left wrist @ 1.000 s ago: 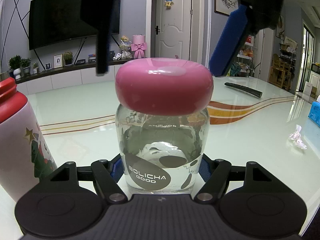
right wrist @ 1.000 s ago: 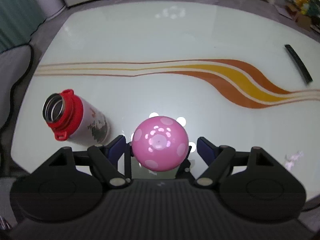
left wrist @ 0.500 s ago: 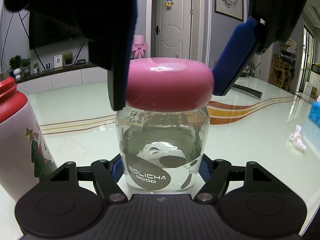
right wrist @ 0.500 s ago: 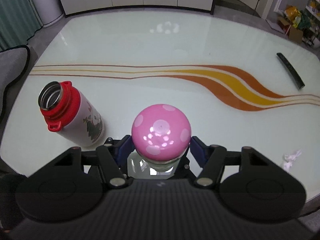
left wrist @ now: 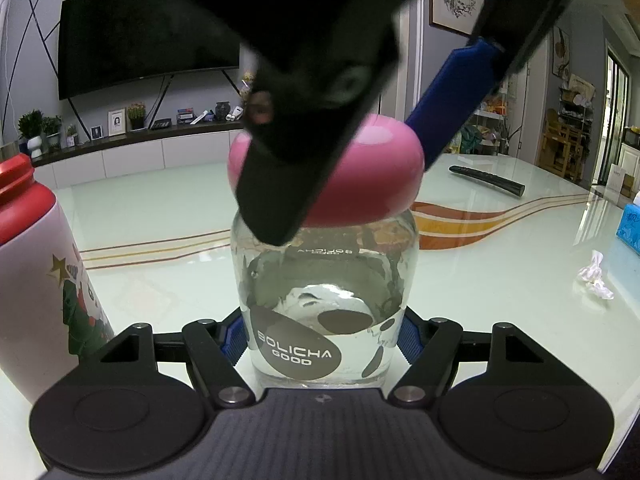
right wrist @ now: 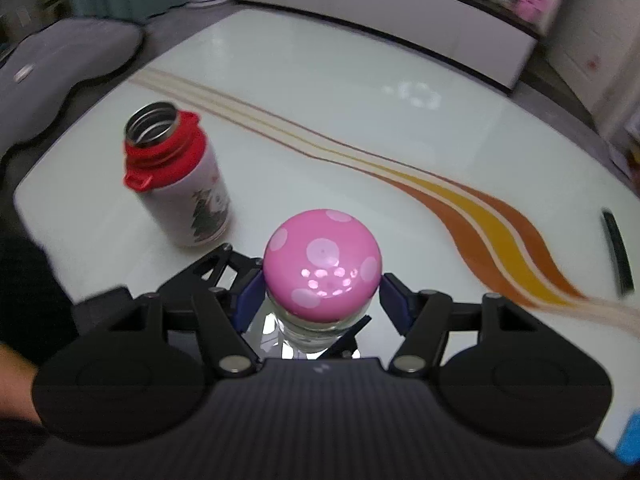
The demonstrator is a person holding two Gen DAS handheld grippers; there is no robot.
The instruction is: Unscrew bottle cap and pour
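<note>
A clear glass bottle [left wrist: 324, 300] with a grey label and some water stands on the table. It wears a round pink cap [left wrist: 360, 184] with pale spots, which also shows from above in the right wrist view [right wrist: 322, 264]. My left gripper [left wrist: 322, 332] is shut on the bottle's lower body. My right gripper [right wrist: 320, 296] comes down from above with its blue pads against both sides of the pink cap. An open flask [right wrist: 180, 176] with a red collar and a Christmas print stands to the left of the bottle.
The table [right wrist: 360, 112] is glossy white with orange and yellow stripes. A black remote [left wrist: 486, 179] lies at the far right. A crumpled tissue [left wrist: 596, 276] and a blue tissue box [left wrist: 630, 228] are at the right edge.
My right gripper has come down over the pink cap, closed on it and turned, so the right wrist view has rotated. The bottle and the left gripper have stayed in place.
</note>
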